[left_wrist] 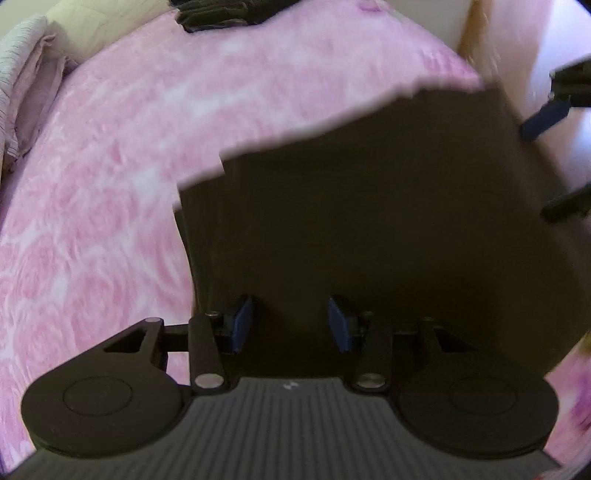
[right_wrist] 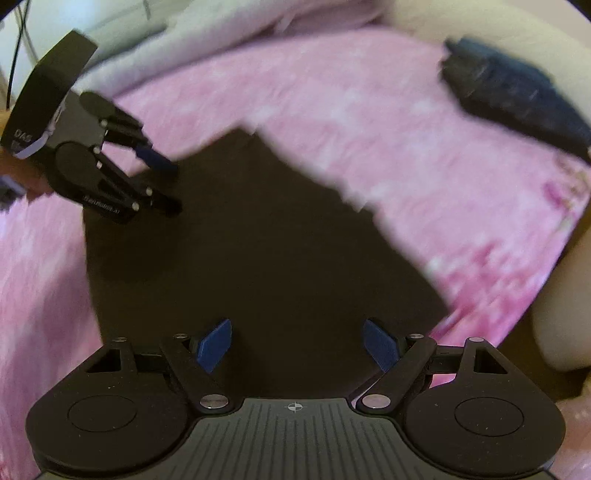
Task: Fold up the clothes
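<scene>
A dark brown folded garment [left_wrist: 369, 221] lies flat on the pink rose-patterned bedspread [left_wrist: 110, 184]. It also shows in the right wrist view [right_wrist: 258, 240]. My left gripper [left_wrist: 291, 325] is open and empty, its blue pads [left_wrist: 242, 325] just above the garment's near edge. It shows in the right wrist view [right_wrist: 166, 184] at the garment's left corner. My right gripper [right_wrist: 297, 347] is open and empty over the garment's near edge. Its fingers [left_wrist: 543, 125] show at the right edge of the left wrist view.
A dark folded pile [right_wrist: 517, 99] lies at the far side of the bed, also in the left wrist view [left_wrist: 218, 14]. A light striped cloth and pillows [left_wrist: 26, 85] lie at the left. The bed's edge [left_wrist: 469, 62] is at the far right.
</scene>
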### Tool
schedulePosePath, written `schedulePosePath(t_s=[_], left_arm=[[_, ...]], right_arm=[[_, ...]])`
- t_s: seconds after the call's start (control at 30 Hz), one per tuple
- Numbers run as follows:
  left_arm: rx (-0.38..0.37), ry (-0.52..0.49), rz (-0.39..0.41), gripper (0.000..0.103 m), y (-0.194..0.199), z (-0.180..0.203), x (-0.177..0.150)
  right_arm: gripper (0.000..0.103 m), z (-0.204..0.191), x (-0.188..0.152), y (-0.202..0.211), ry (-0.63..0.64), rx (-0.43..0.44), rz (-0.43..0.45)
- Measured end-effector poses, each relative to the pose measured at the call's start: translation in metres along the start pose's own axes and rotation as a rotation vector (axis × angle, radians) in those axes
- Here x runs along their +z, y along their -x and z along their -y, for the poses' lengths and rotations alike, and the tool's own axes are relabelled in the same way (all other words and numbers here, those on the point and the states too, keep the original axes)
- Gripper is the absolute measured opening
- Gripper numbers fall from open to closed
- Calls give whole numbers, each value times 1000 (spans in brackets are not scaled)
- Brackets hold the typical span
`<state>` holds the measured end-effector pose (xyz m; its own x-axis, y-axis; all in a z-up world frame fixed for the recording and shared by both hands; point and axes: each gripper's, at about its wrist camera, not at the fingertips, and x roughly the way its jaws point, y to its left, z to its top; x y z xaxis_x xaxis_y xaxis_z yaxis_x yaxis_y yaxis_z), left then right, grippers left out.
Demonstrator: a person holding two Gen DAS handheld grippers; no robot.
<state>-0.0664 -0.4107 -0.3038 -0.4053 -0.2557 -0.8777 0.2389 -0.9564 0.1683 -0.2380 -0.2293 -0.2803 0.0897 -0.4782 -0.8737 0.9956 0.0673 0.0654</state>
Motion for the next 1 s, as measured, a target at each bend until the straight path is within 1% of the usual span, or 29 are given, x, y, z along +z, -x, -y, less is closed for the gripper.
schedulePosePath(t_s=[0.07,0.13,0.23,0.33,0.4,0.53,0.7,0.9,1.0], left_arm=[[8,17,16,42,-1,0,-9],[33,26,4,42,3,2,-8],[73,14,-23,40,13,10,-12],[74,36,-34,39,29,14,-26],[75,24,-30,39,42,21,-35],[53,22,-13,39,64,32,-49],[52,0,3,39,81,47,-60],[52,-52,22,39,99,68,-74],[62,-97,31,39,103,76,-82]], right_arm=[[82,-6,-9,-9,7,-16,-25],[82,-9,-10,-10,2,-37,-24],[82,-13,-6,-9,-24,-79,-68],[82,-23,-4,-1,-57,-128,-110],[82,-30,-4,5,-77,-154,-129],[82,-47,-11,13,-93,-158,-163],[82,-60,-25,20,-114,-155,-205],[82,-79,-42,33,-113,-171,-215],[82,-86,-47,36,-106,-182,-223]])
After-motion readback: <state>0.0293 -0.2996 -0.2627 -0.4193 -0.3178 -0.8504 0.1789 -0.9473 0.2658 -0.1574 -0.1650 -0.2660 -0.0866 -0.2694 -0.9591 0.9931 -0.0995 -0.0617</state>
